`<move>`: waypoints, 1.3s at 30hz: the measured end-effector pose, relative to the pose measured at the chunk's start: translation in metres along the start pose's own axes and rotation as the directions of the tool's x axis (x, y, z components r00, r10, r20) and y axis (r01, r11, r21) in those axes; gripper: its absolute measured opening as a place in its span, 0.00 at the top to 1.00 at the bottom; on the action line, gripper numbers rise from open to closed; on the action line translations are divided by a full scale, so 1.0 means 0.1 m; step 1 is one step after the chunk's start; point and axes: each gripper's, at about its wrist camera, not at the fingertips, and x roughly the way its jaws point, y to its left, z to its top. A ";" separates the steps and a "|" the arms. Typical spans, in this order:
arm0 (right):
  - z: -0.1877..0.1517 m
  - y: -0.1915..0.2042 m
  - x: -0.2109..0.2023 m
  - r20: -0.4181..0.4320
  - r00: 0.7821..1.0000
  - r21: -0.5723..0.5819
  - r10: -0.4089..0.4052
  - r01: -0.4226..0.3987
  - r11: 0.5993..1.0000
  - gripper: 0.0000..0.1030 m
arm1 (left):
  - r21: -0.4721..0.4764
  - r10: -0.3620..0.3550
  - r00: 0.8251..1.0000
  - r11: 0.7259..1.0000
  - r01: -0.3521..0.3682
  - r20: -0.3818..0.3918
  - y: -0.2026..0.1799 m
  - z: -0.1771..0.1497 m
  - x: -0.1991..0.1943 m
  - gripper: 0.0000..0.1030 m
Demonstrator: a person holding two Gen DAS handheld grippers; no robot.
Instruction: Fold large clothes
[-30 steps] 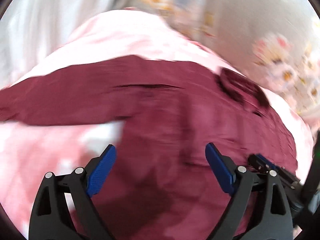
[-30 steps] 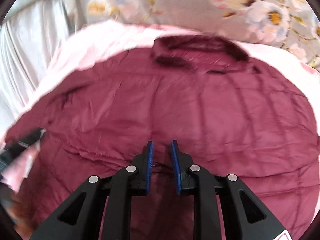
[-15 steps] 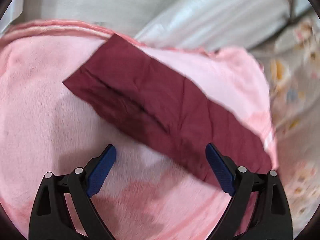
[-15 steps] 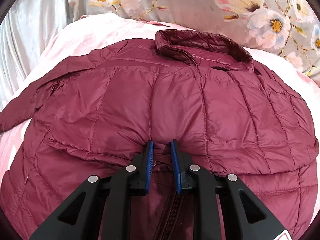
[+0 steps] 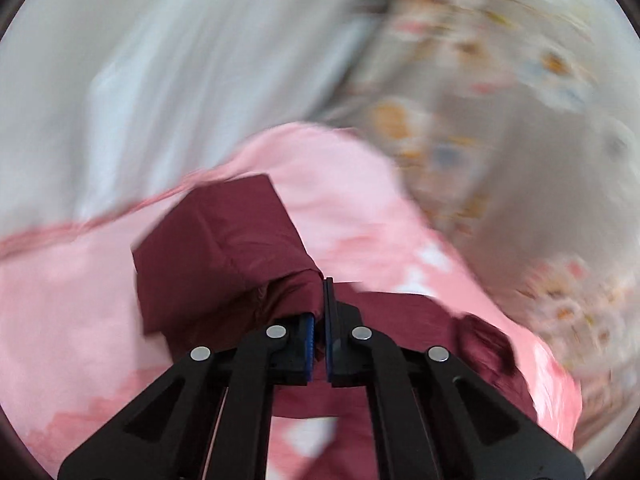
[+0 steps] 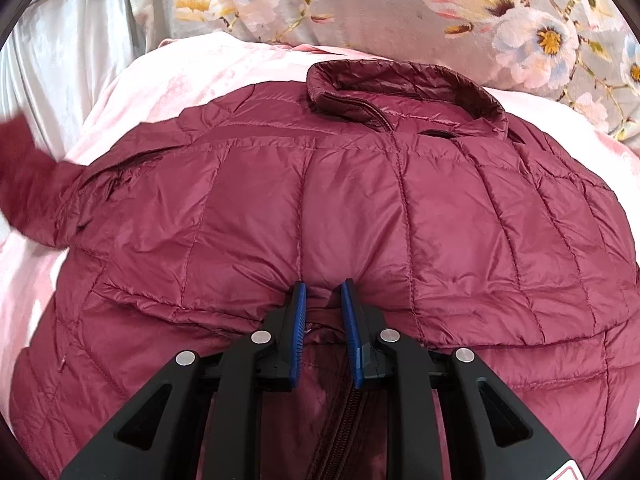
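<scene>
Bright even light, left wrist view motion-blurred, right sharp, fisheye edges bent

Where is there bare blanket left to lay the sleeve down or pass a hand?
Bare pink blanket shows between the jacket's shoulder and the white sheet, and left of the lifted sleeve. The jacket body fills the middle, and the collar crowds the floral pillow.

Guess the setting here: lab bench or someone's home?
Most likely a home bedroom, on a bed. The maroon puffer jacket lies on a soft pink blanket, with flower-print bedding behind it and pale, satiny fabric at the left edge.
</scene>
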 end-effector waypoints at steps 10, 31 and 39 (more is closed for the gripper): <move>-0.27 -0.67 -0.66 0.077 0.996 0.171 0.037 -0.049 0.984 0.70 | 0.341 -0.255 0.941 0.884 0.319 -0.220 -2.34 -0.90 0.18 0.97; -0.03 -1.23 -0.93 0.159 0.986 0.257 0.055 -0.095 0.962 0.25 | -0.151 -0.340 0.847 0.940 0.305 -0.409 -1.09 -1.27 0.97 0.10; 0.37 -0.26 -0.24 0.066 0.992 -0.114 -0.103 0.110 0.987 0.23 | -0.140 -0.145 0.885 0.986 0.092 -0.442 -0.60 -1.29 1.46 0.18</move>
